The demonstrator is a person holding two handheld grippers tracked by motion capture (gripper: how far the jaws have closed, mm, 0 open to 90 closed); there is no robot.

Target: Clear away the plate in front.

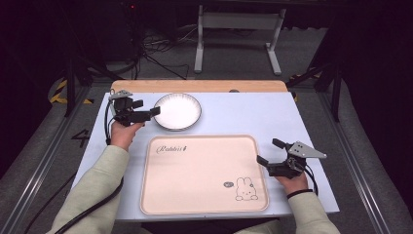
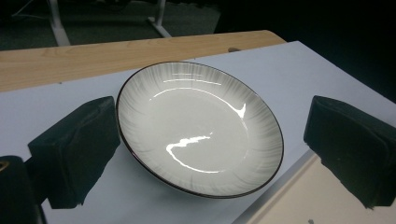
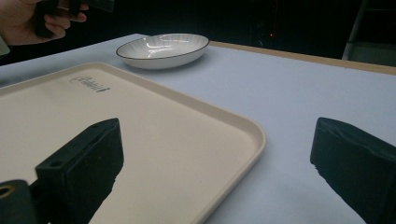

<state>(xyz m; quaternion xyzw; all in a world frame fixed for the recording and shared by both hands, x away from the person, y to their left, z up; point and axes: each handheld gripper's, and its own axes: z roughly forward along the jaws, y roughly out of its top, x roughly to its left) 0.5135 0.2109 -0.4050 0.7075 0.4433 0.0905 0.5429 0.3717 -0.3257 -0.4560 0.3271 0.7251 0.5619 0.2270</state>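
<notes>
Bowl: my target, a shallow white bowl (image 1: 177, 111) with a dark rim, sits empty on the pale counter (image 1: 234, 117) at the far left, just beyond the far left corner of the tray (image 1: 203, 173).
Left claw: my left claw (image 1: 155, 111) is spread wide and holds nothing; in the left gripper view the bowl (image 2: 200, 128) lies straight ahead between the two jaws, its near left rim just beside my left-hand jaw.
Right claw: my right claw (image 1: 268, 151) is also wide and empty, hovering at the tray's right edge, well apart from the bowl.
Nearer arm: the left, by far; the bowl lies just to the right of its tips in the high view.
Axis: the bowl is round, so no long axis to line up with; the rim is what I judge I must pinch.
Next move, as I judge it: ease the left claw forward so one jaw goes over the rim, then close.
Tray: bare, with a rabbit print near its near right corner.
</notes>
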